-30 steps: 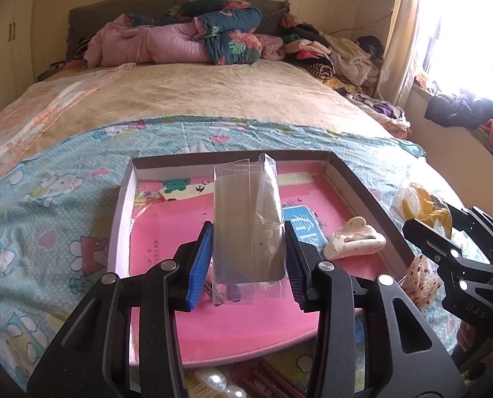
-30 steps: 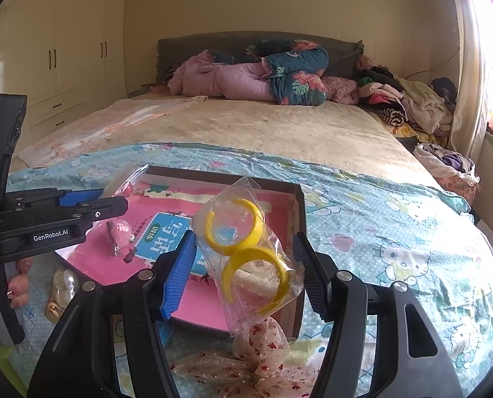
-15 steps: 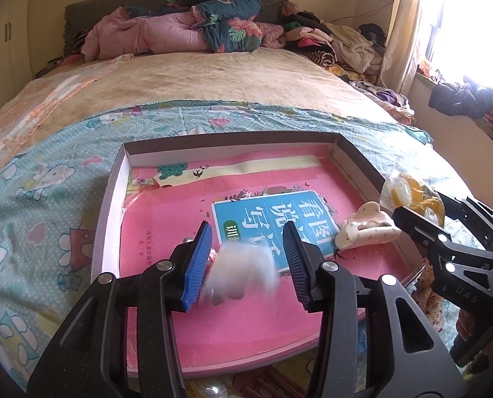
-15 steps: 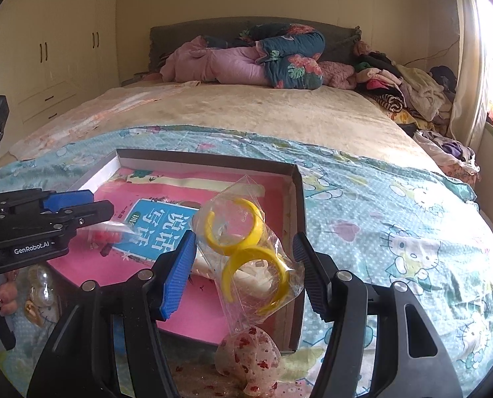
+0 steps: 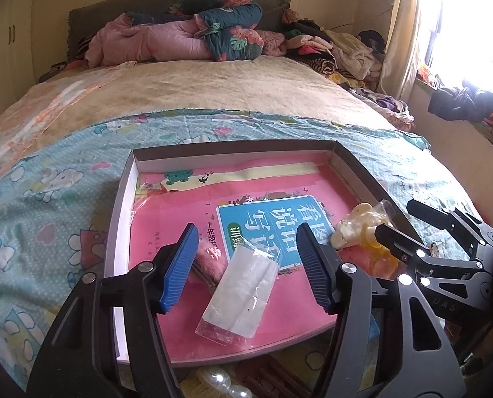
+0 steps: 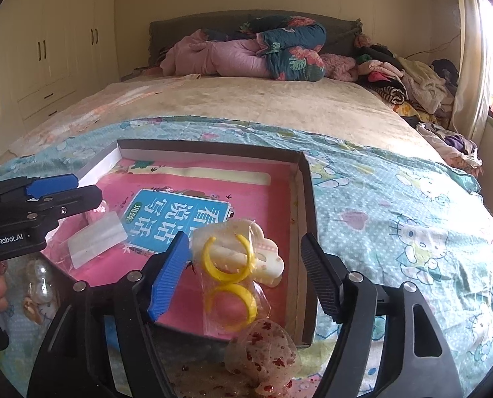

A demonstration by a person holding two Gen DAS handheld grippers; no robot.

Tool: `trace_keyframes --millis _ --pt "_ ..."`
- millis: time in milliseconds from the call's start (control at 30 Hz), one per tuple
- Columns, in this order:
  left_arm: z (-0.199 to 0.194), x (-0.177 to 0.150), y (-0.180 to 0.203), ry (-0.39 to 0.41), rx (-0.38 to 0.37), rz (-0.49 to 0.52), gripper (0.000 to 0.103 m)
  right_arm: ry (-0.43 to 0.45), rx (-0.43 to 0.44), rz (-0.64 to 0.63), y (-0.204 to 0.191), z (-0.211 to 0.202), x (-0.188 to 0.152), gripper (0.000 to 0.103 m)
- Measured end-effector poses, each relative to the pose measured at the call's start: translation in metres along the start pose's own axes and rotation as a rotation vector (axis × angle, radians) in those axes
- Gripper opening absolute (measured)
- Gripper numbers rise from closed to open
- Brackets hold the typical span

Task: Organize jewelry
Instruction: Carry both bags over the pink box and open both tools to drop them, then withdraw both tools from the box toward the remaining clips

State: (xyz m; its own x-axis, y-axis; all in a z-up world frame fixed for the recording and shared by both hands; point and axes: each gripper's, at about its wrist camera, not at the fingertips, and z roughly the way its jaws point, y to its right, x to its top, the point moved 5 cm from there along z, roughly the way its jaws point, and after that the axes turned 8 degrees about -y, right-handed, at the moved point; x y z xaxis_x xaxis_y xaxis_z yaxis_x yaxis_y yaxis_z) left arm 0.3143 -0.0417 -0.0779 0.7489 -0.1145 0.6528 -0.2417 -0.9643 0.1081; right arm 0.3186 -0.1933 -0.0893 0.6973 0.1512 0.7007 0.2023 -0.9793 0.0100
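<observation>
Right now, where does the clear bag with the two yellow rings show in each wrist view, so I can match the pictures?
Left wrist view: the bag of yellow rings sits at the right, inside the box's right wall, partly hidden behind the right gripper.
Right wrist view: the bag lies bottom centre, between the open jaws, resting in the box.
Shared landmark: the blue book cover with white characters.

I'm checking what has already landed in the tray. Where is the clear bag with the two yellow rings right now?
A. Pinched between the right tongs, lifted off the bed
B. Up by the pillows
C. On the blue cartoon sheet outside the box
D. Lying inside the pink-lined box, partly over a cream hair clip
D: the bag of yellow rings lies on the pink floor of the box, overlapping the cream hair clip, with the right tongs open around it and not touching.
</observation>
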Motion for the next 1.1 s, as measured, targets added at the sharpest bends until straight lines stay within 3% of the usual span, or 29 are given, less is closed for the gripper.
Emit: trace_keyframes --millis 400,867,1100 --pt "-0.037 -0.002 0.003 0.08 0.026 0.006 0.068 0.106 0.012 0.049 0.006 -0.055 0.001 0.088" --pt "-0.077 -0.01 0.003 0.152 0.03 -0.015 0.087 0.189 0.014 0.06 0.007 -0.108 -0.008 0.093" --pt "-0.1 -0.016 -0.005 0.2 0.049 -0.033 0.09 0.21 0.017 0.063 0.006 -0.127 -0.015 0.094"
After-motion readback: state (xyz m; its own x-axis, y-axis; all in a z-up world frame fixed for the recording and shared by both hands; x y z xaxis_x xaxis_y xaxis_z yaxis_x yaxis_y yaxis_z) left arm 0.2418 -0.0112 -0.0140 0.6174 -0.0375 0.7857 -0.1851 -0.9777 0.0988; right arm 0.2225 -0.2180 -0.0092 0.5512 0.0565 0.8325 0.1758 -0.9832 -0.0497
